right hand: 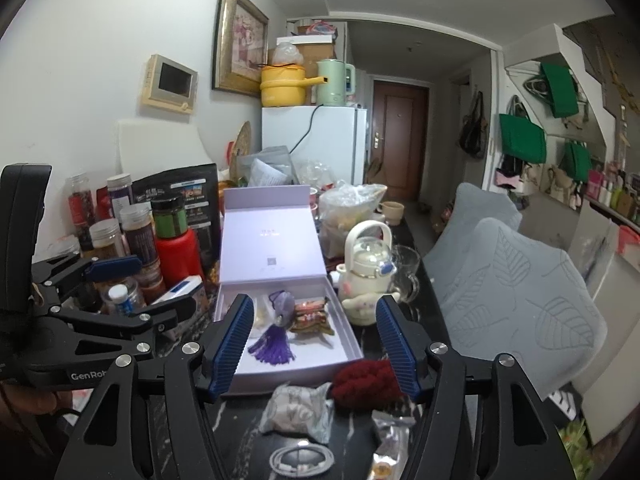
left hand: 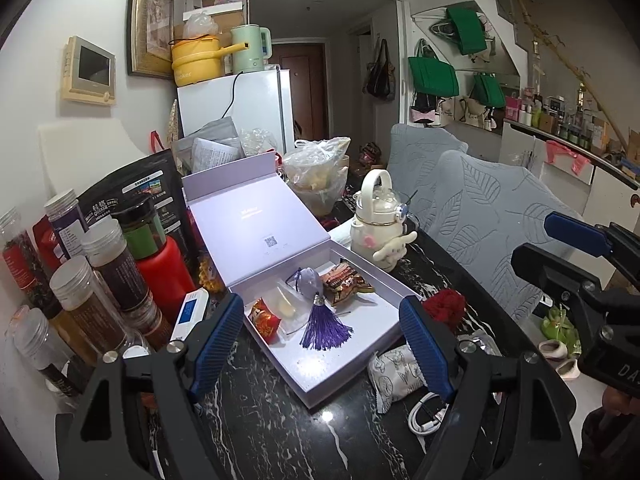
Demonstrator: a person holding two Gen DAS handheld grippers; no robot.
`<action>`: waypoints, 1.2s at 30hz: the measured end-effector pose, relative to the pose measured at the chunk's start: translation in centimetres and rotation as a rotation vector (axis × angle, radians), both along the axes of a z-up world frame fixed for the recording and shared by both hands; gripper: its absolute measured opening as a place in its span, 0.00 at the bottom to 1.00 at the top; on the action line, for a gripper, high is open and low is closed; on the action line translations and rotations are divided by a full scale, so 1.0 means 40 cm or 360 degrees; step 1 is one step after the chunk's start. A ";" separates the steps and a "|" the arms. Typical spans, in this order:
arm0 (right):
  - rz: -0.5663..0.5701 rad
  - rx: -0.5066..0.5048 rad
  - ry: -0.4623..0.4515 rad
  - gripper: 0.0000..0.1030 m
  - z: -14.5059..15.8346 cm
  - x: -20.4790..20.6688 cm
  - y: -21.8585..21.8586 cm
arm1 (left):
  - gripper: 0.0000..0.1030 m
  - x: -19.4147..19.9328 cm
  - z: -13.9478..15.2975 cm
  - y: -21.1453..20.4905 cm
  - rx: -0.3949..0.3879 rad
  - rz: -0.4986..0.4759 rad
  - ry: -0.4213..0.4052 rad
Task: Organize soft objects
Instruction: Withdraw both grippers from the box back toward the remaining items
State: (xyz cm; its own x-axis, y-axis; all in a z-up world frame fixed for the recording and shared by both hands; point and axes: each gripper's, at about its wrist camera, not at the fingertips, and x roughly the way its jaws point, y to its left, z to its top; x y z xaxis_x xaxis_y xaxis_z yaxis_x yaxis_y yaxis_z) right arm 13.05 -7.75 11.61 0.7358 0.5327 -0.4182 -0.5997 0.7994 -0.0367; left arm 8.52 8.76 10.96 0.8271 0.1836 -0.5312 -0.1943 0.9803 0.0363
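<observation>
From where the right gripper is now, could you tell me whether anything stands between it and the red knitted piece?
Nothing visible does. The right gripper is open and empty, and the red knitted piece lies on the dark table just ahead. The patterned pouch sits beside it, not in front.

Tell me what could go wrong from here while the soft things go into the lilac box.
1. The dark red woolly ball lies near the cream kettle-shaped bottle; a wide reach may knock the bottle over.
2. The open lilac cardboard box is light; pushing could slide it toward the crowded spice jars.
</observation>
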 end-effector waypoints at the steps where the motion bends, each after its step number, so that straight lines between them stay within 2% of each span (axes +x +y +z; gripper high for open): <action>1: -0.0003 0.0001 0.0003 0.62 -0.005 -0.006 -0.004 | 0.78 -0.004 -0.001 -0.005 -0.0001 -0.0005 -0.0001; 13: -0.0077 0.0004 0.0088 0.65 -0.091 -0.065 -0.049 | 0.78 -0.058 -0.062 -0.048 -0.0047 -0.0052 0.0043; 22: -0.0144 -0.0024 0.0139 0.65 -0.176 -0.096 -0.074 | 0.78 -0.065 -0.132 -0.066 -0.0105 -0.0091 0.0135; 30: -0.0186 -0.0029 0.0268 0.65 -0.263 -0.111 -0.120 | 0.78 -0.065 -0.203 -0.097 -0.0085 -0.0157 0.0228; 36: -0.0240 -0.0024 0.0334 0.65 -0.319 -0.126 -0.159 | 0.78 -0.067 -0.247 -0.122 -0.0160 -0.0214 0.0269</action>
State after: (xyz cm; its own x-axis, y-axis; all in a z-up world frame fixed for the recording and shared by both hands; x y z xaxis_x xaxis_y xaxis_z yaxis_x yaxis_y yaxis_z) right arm 8.00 -14.11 -1.17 0.7028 0.4161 -0.5770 -0.4696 0.8806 0.0632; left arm 5.82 3.90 1.08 0.7382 0.0168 -0.6744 -0.0611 0.9972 -0.0421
